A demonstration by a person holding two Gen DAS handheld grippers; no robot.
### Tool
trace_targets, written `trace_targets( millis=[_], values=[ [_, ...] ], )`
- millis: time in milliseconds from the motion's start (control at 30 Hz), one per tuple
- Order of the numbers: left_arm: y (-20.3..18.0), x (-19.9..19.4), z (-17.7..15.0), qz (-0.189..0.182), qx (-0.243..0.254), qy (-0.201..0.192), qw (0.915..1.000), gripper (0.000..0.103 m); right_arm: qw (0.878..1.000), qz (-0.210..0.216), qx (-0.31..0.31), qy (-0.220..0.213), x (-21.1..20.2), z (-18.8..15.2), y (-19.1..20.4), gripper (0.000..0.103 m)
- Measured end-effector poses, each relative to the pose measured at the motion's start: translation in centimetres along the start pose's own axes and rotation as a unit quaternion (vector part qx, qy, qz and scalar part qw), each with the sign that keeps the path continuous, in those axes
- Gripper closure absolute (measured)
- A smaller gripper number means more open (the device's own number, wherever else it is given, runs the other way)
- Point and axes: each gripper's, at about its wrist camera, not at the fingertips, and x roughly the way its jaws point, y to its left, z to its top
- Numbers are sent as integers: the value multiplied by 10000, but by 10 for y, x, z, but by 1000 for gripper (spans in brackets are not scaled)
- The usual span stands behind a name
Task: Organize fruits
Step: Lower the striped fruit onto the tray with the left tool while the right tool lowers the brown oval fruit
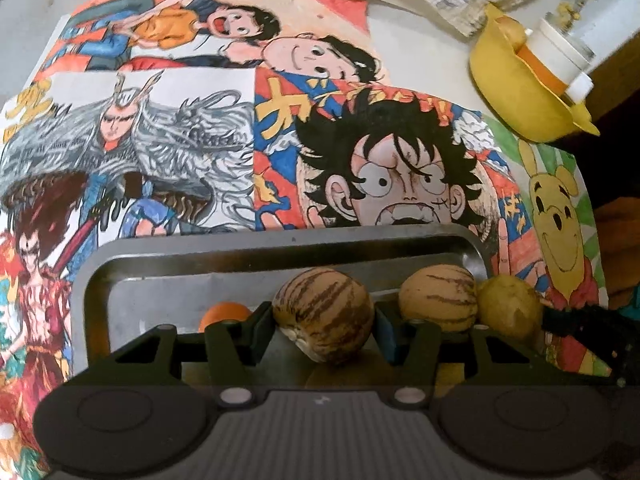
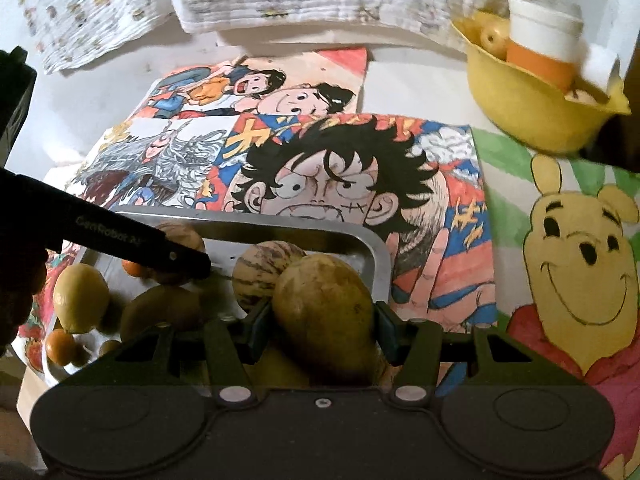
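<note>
- Landmark: the metal tray (image 1: 96,280), set on cartoon drawings (image 1: 400,184).
- Our left gripper (image 1: 324,330) is over the tray's near side, its two fingers clamped on a striped melon (image 1: 324,316).
- A second striped melon (image 1: 438,298) lies at the tray's right end, with a yellow-green fruit (image 1: 508,306) just beside it at the rim.
- A small orange (image 1: 224,314) sits in the tray, left of the held melon.
- Our right gripper (image 2: 320,330) grips a mango (image 2: 324,312) above the tray's near right corner.
- In the right view a lemon (image 2: 80,296) and small oranges (image 2: 60,346) lie at the tray's left end.
- A yellow bowl (image 2: 532,108) holding a cup (image 2: 540,40) stands well beyond the tray, to the right.
</note>
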Motion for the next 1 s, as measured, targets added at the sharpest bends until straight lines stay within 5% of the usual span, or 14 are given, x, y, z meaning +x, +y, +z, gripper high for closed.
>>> trace_targets(
  millis=[1000],
  values=[
    [2,2,5,63,-437,250,9987,43,9990,103,398,179,6,-2,0,43]
  ],
)
